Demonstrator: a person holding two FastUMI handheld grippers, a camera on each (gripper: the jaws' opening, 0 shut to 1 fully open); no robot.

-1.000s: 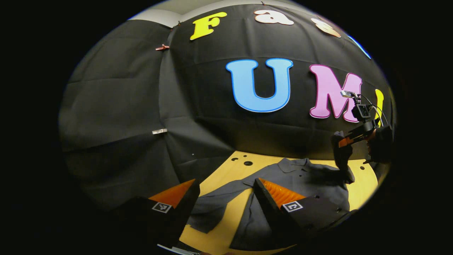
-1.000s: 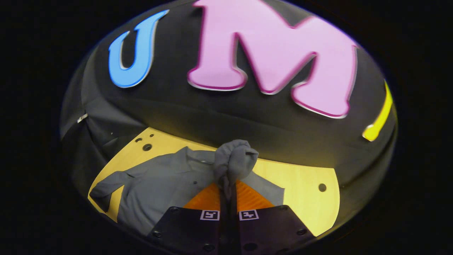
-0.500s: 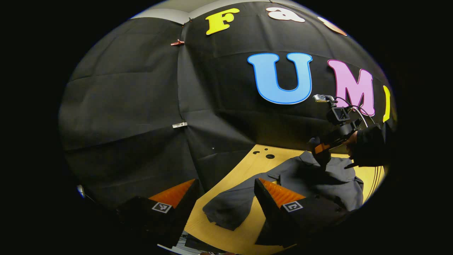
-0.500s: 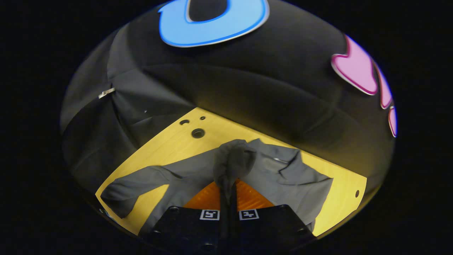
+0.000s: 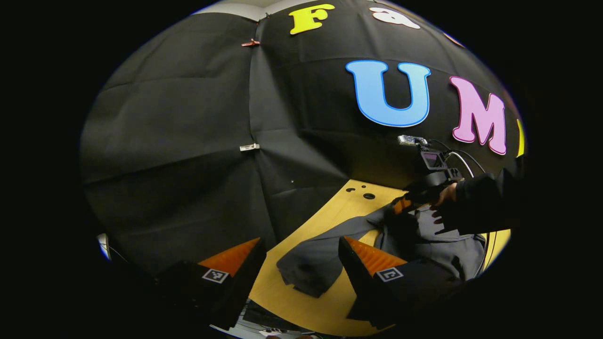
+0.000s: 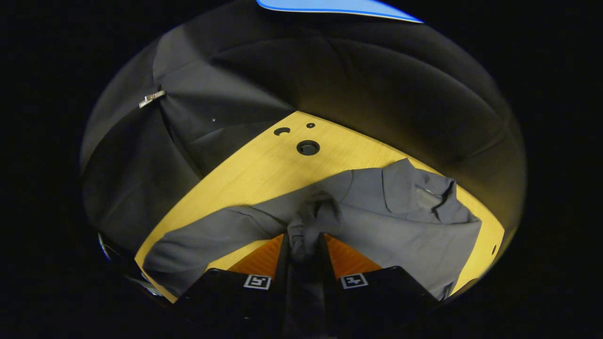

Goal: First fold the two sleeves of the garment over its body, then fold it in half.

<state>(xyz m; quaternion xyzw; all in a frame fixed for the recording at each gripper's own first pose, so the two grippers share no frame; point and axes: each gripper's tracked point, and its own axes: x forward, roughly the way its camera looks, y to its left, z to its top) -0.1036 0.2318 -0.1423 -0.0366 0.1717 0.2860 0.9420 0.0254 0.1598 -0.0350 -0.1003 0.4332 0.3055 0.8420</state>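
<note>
While the left gripper (image 5: 301, 263) hung with its jaws wide apart and empty, the soft grey cloth shirt (image 5: 424, 240) lay on the yellow wooden bench (image 5: 325, 216), its outstretched sleeve (image 5: 313, 263) beyond them. In the right gripper view, the right gripper (image 6: 305, 245) pinched the other sleeve's bunched cuff (image 6: 313, 219) over the body. Limp, light fabric seemed best gripped at cuffs or hem.

The right gripper (image 6: 304, 242) now sits low over the grey cloth shirt's (image 6: 400, 221) body, having carried the bunched grey sleeve (image 6: 313, 219) down and across from above the yellow wooden desk (image 6: 264, 165); its fingers have parted slightly around the cloth.
</note>
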